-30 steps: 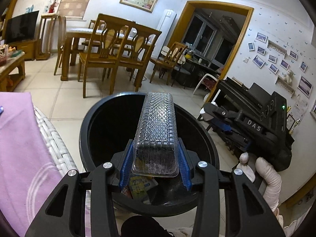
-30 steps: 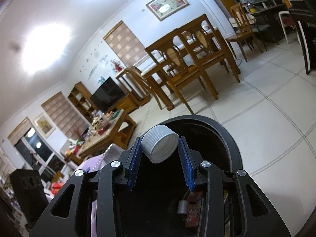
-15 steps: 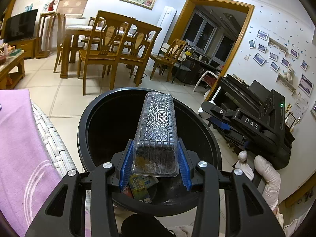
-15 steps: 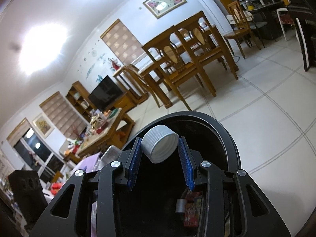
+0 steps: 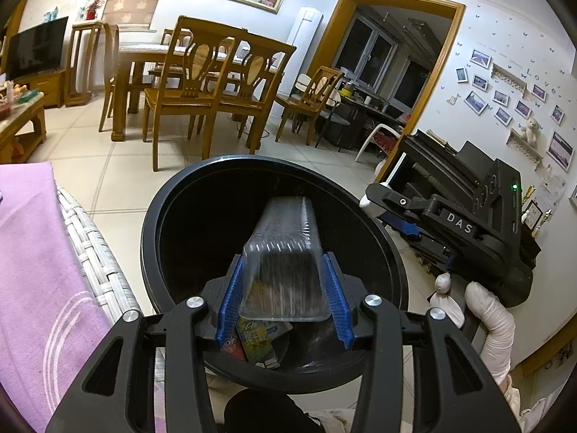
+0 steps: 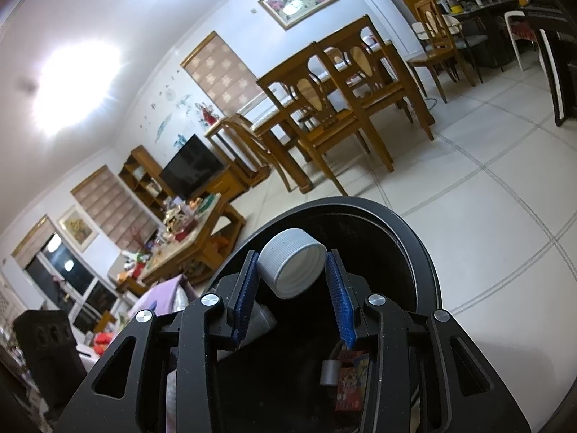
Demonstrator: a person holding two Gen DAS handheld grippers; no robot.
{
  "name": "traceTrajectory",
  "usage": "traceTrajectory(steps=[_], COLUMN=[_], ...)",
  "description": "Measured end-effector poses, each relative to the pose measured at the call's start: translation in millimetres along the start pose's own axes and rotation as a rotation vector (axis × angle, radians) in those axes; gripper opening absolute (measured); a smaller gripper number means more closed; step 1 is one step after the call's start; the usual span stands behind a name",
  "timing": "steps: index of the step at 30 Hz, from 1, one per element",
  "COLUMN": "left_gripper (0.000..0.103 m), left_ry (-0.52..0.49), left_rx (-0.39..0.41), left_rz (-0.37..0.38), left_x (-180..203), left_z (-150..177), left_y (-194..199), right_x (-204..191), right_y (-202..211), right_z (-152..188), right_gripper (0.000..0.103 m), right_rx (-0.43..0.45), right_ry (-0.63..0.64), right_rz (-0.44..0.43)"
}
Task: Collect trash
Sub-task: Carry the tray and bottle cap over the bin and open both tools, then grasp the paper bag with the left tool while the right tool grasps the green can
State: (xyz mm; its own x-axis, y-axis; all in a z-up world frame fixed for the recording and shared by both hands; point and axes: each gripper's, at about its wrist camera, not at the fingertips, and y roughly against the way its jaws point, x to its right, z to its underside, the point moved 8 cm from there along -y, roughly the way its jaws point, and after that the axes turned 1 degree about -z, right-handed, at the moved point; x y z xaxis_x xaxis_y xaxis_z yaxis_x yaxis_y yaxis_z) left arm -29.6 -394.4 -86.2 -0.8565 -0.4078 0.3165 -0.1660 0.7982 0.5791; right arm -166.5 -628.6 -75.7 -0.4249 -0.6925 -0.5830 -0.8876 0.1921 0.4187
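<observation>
A round black trash bin (image 5: pixel 151 223) stands on the tiled floor, with wrappers (image 5: pixel 258 339) at its bottom. My left gripper (image 5: pixel 283 285) holds a clear ribbed plastic tray (image 5: pixel 283 252) over the bin's mouth; the tray looks blurred and tilted down into the bin. My right gripper (image 6: pixel 292 274) is over the same bin (image 6: pixel 418 252); a grey bottle cap (image 6: pixel 290 267) sits between its blue pads, with a small gap at the right pad. The right gripper also shows in the left wrist view (image 5: pixel 407 213), at the bin's right rim. Wrappers (image 6: pixel 351 379) lie in the bin.
A wicker seat with a purple cloth (image 5: pixel 39 270) is left of the bin. A wooden dining table and chairs (image 5: pixel 202 83) stand beyond it. A black piano (image 5: pixel 450 180) is at the right. A cluttered coffee table (image 6: pixel 187 249) and a TV (image 6: pixel 191 173) stand at the left.
The clear tray has tipped downward into the bin between the left pads and is blurred. The right pads have parted slightly around the cap. Both grippers sit a bit lower over the bin.
</observation>
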Motion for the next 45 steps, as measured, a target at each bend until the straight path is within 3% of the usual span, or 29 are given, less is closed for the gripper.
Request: traceTrajectory(steps=[2, 4, 9, 13, 22, 26, 29, 36, 40, 45], left_gripper=[0.045, 0.059, 0.079, 0.087, 0.091, 0.091, 0.094, 0.095, 0.095, 0.094], left_ry=[0.001, -0.003, -0.015, -0.004, 0.090, 0.139, 0.176, 0.286, 0.349, 0.338], left_rx=[-0.005, 0.003, 0.026, 0.065, 0.109, 0.158, 0.209, 0.244, 0.193, 0.040], left_rz=[-0.004, -0.007, -0.026, -0.041, -0.073, -0.153, -0.253, -0.471, -0.572, -0.646], left_x=[1.1, 2.2, 3.9, 1.1, -35.9, -79.5, -123.2, -239.9, -312.1, -372.1], left_z=[-0.4, -0.7, -0.9, -3.9, -3.2, -5.5, -6.3, -5.5, -15.1, -26.6], left_y=[0.0, 2.0, 6.1, 13.9, 58.9, 103.7, 143.2, 213.7, 226.2, 195.6], right_x=[0.6, 3.0, 2.3, -1.7, -37.6, -64.2, -91.8, -185.0, -246.8, -303.9], right_y=[-2.7, -4.8, -3.6, 0.7, -4.2, -15.0, -25.4, -43.9, -51.0, -60.7], right_z=[5.8, 12.0, 23.8, 30.3, 50.7, 67.9, 86.5, 146.1, 184.1, 212.9], right_gripper=[0.057, 0.063, 0.071, 0.078, 0.079, 0.079, 0.079, 0.079, 0.079, 0.079], right_rx=[0.006, 0.013, 0.024, 0.021, -0.028, -0.081, -0.132, -0.264, -0.328, -0.402], right_ry=[-0.006, -0.011, -0.015, -0.018, 0.038, 0.086, 0.129, 0.251, 0.317, 0.404], right_rz=[-0.002, -0.003, -0.016, -0.032, -0.065, -0.089, -0.114, -0.205, -0.271, -0.323])
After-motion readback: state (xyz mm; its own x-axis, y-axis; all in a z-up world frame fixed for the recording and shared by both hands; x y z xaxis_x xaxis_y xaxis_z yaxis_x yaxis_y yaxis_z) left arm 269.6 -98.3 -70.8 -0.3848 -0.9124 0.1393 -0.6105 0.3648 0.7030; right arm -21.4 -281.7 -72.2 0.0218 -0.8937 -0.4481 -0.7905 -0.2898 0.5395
